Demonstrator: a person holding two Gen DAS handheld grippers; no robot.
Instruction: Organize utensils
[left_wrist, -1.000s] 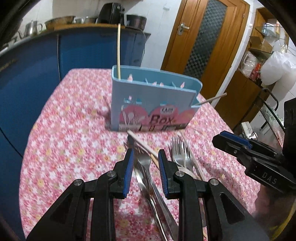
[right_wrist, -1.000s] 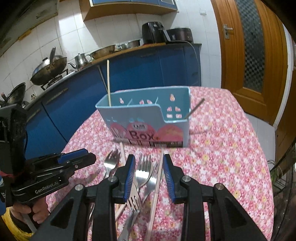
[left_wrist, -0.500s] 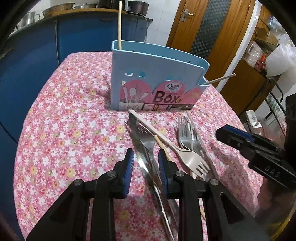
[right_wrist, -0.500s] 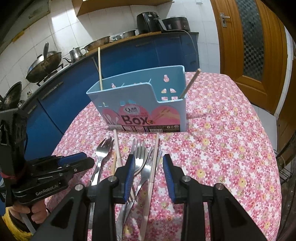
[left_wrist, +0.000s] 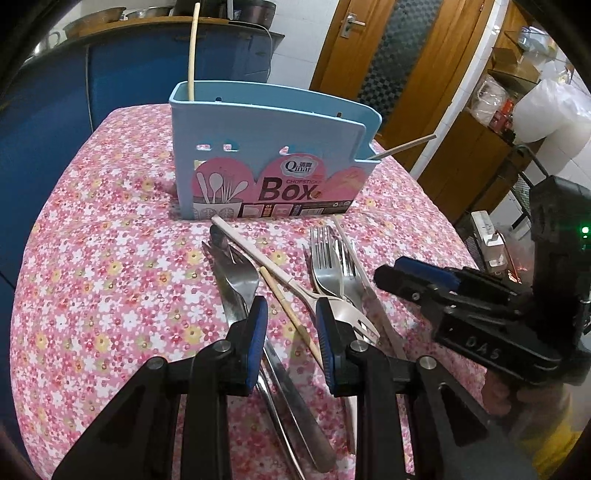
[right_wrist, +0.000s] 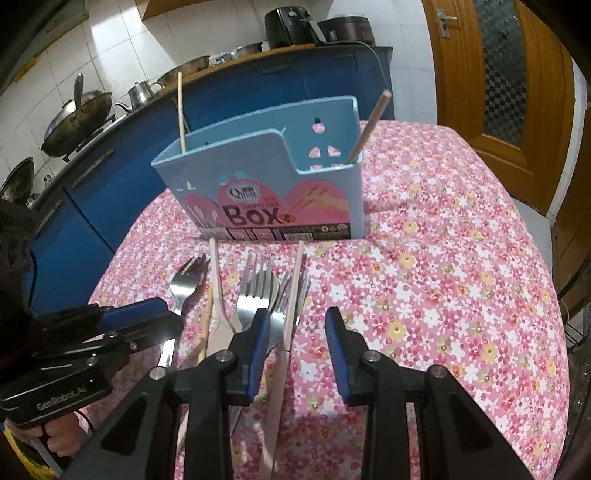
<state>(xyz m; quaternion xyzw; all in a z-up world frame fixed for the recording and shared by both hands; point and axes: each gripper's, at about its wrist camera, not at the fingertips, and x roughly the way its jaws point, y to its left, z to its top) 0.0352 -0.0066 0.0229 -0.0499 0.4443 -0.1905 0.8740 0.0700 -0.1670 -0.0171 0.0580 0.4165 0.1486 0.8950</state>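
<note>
A light blue utensil box (left_wrist: 273, 155) (right_wrist: 273, 184) stands on the flowered tablecloth, one chopstick upright at its left end (left_wrist: 192, 51) and one leaning out at its right end (right_wrist: 369, 125). In front of it lies a pile of steel forks (left_wrist: 325, 258) (right_wrist: 255, 291), a cream plastic fork (left_wrist: 295, 284) and loose chopsticks (right_wrist: 293, 295). My left gripper (left_wrist: 291, 321) is open and empty, low over the pile, a thin chopstick between its fingers. My right gripper (right_wrist: 295, 328) is open and empty over the pile's right edge.
The round table (right_wrist: 461, 277) drops off at the right and near edges. Blue kitchen cabinets (right_wrist: 110, 177) with pots stand behind. A wooden door (right_wrist: 498, 74) is at the right. Shelves with bags (left_wrist: 517, 103) stand beyond the table.
Both grippers have come lower and closer to the pile and the box. The right gripper's jaws have spread wider. Nothing has been picked up.
</note>
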